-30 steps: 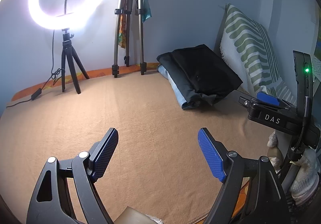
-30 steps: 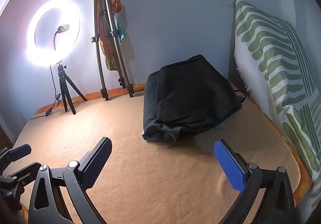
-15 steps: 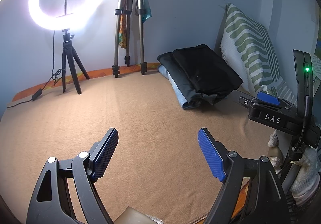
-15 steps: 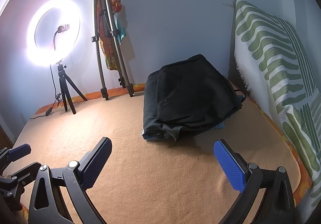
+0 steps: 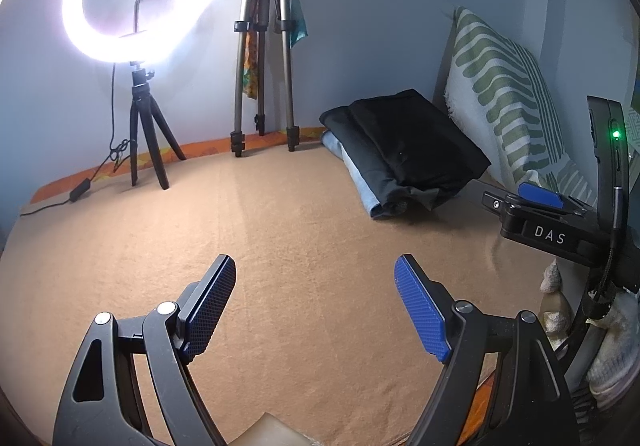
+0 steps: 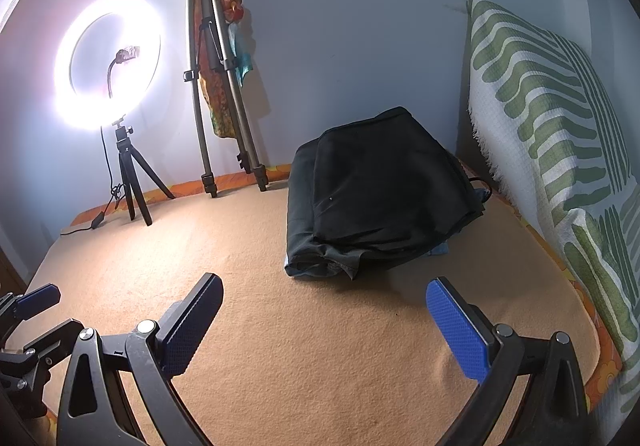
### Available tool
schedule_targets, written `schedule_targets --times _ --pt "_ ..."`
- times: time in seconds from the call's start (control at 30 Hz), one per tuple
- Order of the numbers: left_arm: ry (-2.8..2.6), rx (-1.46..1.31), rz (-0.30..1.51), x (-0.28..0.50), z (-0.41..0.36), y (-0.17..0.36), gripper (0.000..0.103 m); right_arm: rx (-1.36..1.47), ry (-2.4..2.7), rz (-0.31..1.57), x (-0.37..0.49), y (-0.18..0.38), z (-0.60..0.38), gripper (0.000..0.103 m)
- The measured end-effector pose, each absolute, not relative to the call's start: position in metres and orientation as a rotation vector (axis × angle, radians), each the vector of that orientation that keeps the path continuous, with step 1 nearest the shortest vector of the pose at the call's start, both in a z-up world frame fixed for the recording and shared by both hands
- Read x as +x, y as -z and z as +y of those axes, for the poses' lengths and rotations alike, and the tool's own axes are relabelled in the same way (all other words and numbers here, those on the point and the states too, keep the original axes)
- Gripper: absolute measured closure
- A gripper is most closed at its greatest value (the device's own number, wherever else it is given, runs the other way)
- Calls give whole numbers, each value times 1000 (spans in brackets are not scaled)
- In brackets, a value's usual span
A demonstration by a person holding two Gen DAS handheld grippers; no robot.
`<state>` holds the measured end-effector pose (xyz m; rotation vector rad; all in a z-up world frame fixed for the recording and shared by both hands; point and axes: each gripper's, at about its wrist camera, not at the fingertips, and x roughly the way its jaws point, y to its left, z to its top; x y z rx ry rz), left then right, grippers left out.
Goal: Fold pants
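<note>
A stack of folded pants (image 6: 380, 198) lies at the far right of the tan blanket (image 6: 280, 306), black pairs on top and a light blue pair at the bottom. It also shows in the left wrist view (image 5: 404, 150). My left gripper (image 5: 316, 302) is open and empty, low over the blanket, well short of the stack. My right gripper (image 6: 324, 318) is open and empty, just in front of the stack. The right gripper's body shows at the right edge of the left wrist view (image 5: 560, 230).
A lit ring light on a small tripod (image 5: 140, 6) and a folded tall tripod (image 5: 264, 46) stand at the back wall. A green-striped white pillow (image 6: 560, 150) leans along the right side. A cable (image 5: 80, 190) runs by the ring light.
</note>
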<state>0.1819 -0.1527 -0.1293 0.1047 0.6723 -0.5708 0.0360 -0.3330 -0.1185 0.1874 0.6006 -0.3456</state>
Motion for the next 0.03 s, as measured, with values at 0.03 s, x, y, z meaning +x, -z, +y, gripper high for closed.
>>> schedule_targets --times 0.03 --pt "570 108 673 182 -152 129 21 187 346 602 36 119 -333 0"
